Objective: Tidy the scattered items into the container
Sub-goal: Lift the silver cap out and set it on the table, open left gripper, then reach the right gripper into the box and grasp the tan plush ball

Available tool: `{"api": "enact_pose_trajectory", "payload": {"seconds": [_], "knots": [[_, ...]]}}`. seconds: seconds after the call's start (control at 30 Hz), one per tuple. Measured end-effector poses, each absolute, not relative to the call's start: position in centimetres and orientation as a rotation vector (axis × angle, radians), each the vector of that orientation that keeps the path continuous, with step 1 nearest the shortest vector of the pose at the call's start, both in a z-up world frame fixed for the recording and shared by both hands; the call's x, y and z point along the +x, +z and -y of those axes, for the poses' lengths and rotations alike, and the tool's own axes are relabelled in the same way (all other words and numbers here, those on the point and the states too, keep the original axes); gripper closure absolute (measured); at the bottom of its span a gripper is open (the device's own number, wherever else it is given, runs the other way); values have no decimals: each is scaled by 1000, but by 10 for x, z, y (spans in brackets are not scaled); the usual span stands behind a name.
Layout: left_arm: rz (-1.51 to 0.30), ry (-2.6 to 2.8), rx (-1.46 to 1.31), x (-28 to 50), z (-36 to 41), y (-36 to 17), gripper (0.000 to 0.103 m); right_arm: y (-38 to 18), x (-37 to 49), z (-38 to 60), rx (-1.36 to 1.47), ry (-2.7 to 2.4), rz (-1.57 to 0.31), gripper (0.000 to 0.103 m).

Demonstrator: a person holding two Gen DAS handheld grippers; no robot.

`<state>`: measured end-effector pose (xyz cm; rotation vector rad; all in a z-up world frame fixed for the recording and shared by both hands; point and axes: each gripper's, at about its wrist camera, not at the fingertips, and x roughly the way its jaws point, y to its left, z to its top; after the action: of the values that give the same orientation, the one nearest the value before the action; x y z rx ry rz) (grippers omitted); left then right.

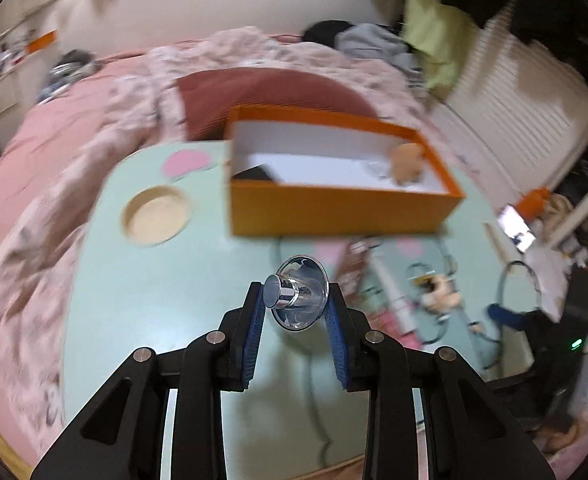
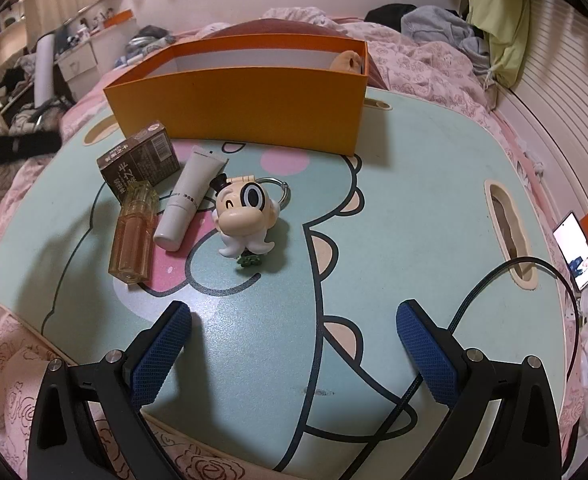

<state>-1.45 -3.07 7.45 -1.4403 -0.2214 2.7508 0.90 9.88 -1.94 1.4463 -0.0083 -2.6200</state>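
Observation:
My left gripper [image 1: 296, 304] is shut on a small clear glass bottle with a silver cap [image 1: 300, 298], held above the mint tray table [image 1: 153, 300] in front of the orange box [image 1: 334, 208]. The box holds a tan plush [image 1: 408, 160] and a dark item [image 1: 253, 174]. My right gripper [image 2: 294, 356] is open and empty over the table [image 2: 414, 200]. Ahead of it lie a cartoon figure keychain [image 2: 243, 212], a white tube [image 2: 191, 196], an amber bottle [image 2: 133, 232] and a brown carton [image 2: 139, 158], all in front of the orange box [image 2: 245, 108].
A round cup recess [image 1: 157, 216] is left of the box. A black cable [image 2: 494, 280] runs over the table's right side by a slot handle [image 2: 510, 236]. Pink bedding [image 1: 53, 160] surrounds the table. A phone [image 2: 576, 250] lies at right.

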Motion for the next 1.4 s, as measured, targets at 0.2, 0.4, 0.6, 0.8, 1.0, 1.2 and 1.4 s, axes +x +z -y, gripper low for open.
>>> {"api": "enact_pose_trajectory", "payload": {"seconds": [0.2,0.4,0.6,0.8,1.0,1.2,1.4], "knots": [[234,2695,-1486,-7,23,51,71,-20,9,-99,1446,-2621,9,1],[230,2746,-1431,3,11,47,36,-20,9,-99,1446,-2621,11,1],[300,2856,-1410,27,19,40,27,-20,9,-98,1447,-2621,11,1],[110,2878,-1528,42,0,23,27,-20,9,-99,1447,-2621,11,1],[54,2868,-1538,34,-8,15,11,-19,9,-99,1447,-2621,12,1],[66,2877,-1521,36,-7,13,0,-19,9,-100,1449,-2620,14,1],[70,2876,-1517,37,-6,11,0,-14,9,-102,1431,-2613,39,22]]}}
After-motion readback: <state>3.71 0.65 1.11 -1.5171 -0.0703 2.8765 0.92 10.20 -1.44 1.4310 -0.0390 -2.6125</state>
